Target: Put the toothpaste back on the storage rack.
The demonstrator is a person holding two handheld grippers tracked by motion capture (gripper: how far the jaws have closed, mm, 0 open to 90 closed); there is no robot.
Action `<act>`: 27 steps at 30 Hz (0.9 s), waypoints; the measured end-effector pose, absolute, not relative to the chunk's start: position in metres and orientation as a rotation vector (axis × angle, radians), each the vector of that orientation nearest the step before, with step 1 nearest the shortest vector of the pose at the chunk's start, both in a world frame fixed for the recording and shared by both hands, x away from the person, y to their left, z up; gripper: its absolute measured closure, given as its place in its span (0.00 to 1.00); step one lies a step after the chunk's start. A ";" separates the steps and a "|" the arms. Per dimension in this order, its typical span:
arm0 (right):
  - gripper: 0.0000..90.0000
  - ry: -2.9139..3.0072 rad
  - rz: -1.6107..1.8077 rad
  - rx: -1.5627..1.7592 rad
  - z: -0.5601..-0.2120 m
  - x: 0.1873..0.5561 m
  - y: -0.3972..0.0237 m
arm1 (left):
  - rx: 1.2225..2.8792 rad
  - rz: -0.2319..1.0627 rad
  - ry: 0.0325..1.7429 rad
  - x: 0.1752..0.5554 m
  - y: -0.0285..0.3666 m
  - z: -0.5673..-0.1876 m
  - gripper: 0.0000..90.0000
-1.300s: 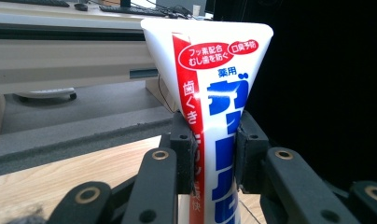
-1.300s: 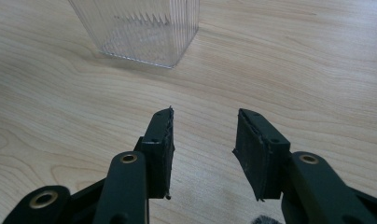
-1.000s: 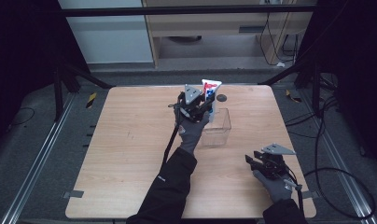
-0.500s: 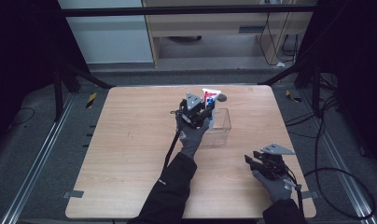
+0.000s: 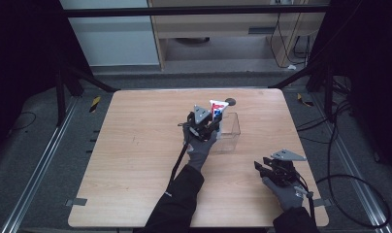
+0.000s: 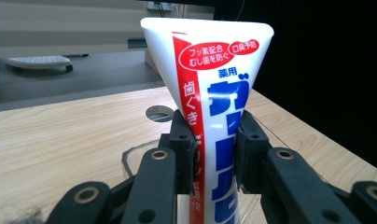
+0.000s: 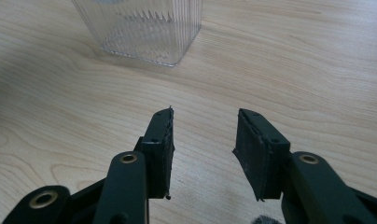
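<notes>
On the wooden table [image 5: 136,145], in the high view, a clear plastic container [image 5: 229,132] is seen standing right of the middle, nearer the far edge than the near one. Just at its left side the left gripper [image 5: 209,120] is held in a grey-gloved hand [image 5: 200,148], and a white toothpaste tube [image 5: 217,108] with red and blue print is gripped upright between its jaws, over the container's left wall. A small dark round mark [image 5: 230,102] is seen on the table just beyond the container. The right gripper [image 5: 266,167] is held low near the near right corner, well apart from the container, with nothing between its jaws.

In the left gripper view, the toothpaste tube [image 6: 214,93] is clamped between the two black pads, its flat crimped end uppermost and its printed face turned to the camera. The jaws are closed onto the tube's body from both sides. The container's clear rim [image 6: 130,161] is seen just behind and below the jaws, and the round mark [image 6: 158,112] beyond it.

In the right gripper view, the jaws of the right gripper [image 7: 205,154] are spread partly apart over bare table [image 7: 294,70], and nothing is held. The ribbed container [image 7: 144,28] is seen ahead, apart from the jaws.
</notes>
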State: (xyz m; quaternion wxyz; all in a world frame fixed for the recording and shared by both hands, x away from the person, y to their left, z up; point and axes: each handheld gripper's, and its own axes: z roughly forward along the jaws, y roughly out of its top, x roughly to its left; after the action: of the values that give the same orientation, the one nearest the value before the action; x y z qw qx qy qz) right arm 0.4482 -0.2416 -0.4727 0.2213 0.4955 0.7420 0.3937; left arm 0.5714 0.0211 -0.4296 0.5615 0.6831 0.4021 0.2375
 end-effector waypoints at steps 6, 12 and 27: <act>0.63 2.051 1.086 1.371 -0.473 0.448 -0.242 | 1.596 0.568 0.940 0.569 0.022 -0.435 0.79; 0.63 2.050 1.085 1.372 -0.473 0.448 -0.241 | 1.611 0.571 0.945 0.567 0.021 -0.444 0.79; 0.62 2.049 1.081 1.374 -0.472 0.448 -0.242 | 1.652 0.619 0.958 0.558 0.016 -0.456 0.77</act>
State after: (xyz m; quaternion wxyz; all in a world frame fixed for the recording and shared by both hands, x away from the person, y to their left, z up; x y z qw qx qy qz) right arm 0.4483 -0.2416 -0.4724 0.2224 0.4973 0.7417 0.3913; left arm 0.5585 0.0160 -0.4558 0.5372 0.6940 0.4027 0.2600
